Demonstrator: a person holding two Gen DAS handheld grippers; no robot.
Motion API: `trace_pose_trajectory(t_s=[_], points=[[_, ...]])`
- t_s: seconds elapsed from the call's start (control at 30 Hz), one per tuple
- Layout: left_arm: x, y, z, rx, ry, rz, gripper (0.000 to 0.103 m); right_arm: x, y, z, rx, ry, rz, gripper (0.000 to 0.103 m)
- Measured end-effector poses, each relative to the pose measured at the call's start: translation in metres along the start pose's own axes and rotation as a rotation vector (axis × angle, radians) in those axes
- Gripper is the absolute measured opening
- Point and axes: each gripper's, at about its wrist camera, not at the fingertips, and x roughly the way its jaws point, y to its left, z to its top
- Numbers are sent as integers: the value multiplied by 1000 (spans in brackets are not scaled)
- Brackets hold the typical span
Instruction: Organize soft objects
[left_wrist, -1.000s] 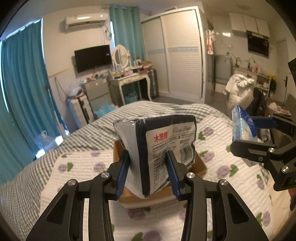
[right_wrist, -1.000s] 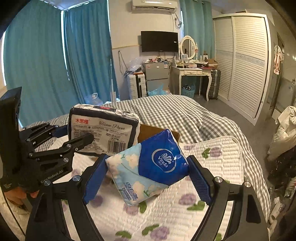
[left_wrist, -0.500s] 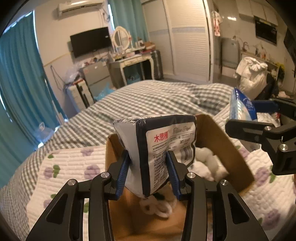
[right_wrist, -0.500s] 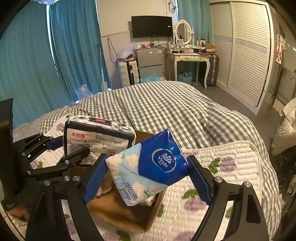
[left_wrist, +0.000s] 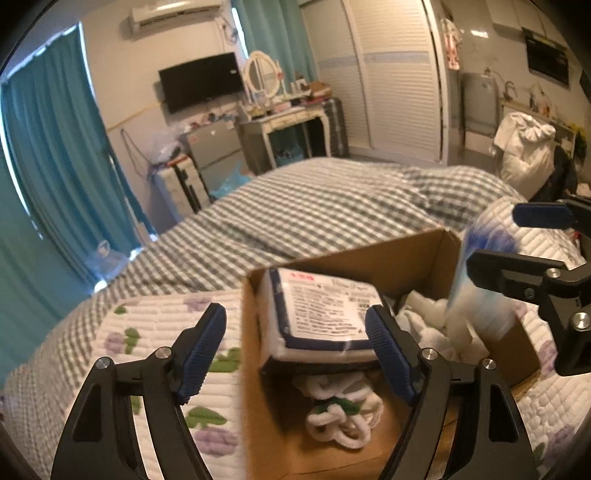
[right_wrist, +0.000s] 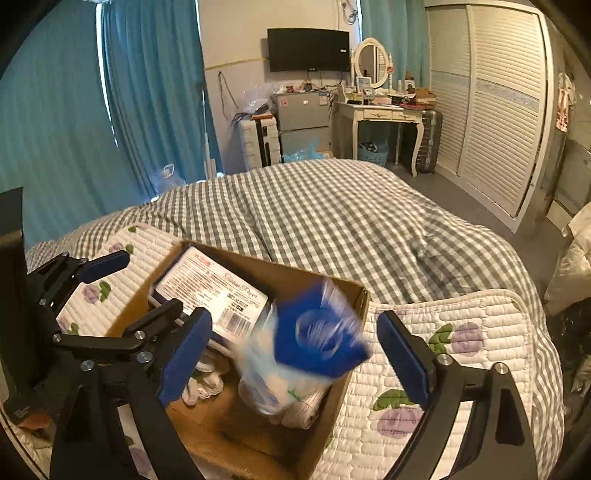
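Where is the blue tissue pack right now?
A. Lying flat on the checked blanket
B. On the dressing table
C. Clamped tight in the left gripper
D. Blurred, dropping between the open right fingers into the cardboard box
D: the blue tissue pack is smeared with motion over the cardboard box, clear of both pads of the right gripper, whose jaws have just been opening.

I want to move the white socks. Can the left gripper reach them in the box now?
Probably not directly: the dark tissue pack lies over the white socks in the cardboard box, between the open left gripper and them.
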Motion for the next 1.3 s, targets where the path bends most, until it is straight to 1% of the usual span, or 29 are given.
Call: trace_pose_trajectory(t_s=[0.13,0.27,0.5,0.53,0.57,0.6,0.67,0.8,0.97,1.03,1.1,1.13,1.23,1.3], points=[[-36,9,10,-24,-42,7,79,-40,6,9,1,-50,-15,98],[-83,15,21,-31,-112,25,79,-99,15,19,-2,-131,-31,99],[-189,20,35,-49,-274,39,80,-212,36,24,-31,-280,-79,101],[-198,20,36,-51,-290,43,82,-230,40,22,-35,-308,-88,102],[-214,21,35,-56,-317,58,96,-242,41,20,-36,-325,-92,103],[-223,21,34,-63,-340,73,103,-258,43,17,-37,-347,-94,103],[-250,22,28,-78,-406,100,103,-280,47,10,-41,-372,-92,103],[-281,25,17,-118,-444,77,103,-317,55,-4,-47,-402,-108,103],[-302,28,7,-141,-463,57,103,-345,66,-23,-66,-429,-136,103],[-304,24,0,-147,-470,54,103,-350,70,-33,-71,-431,-147,103],[-303,20,-10,-159,-467,45,103,-352,70,-43,-62,-430,-137,103],[-301,20,-15,-170,-462,39,103,-350,70,-48,-53,-426,-131,103],[-291,19,-32,-187,-458,57,103,-333,73,-69,-42,-408,-122,103],[-278,18,-43,-196,-441,65,103,-313,74,-83,-36,-392,-129,103]])
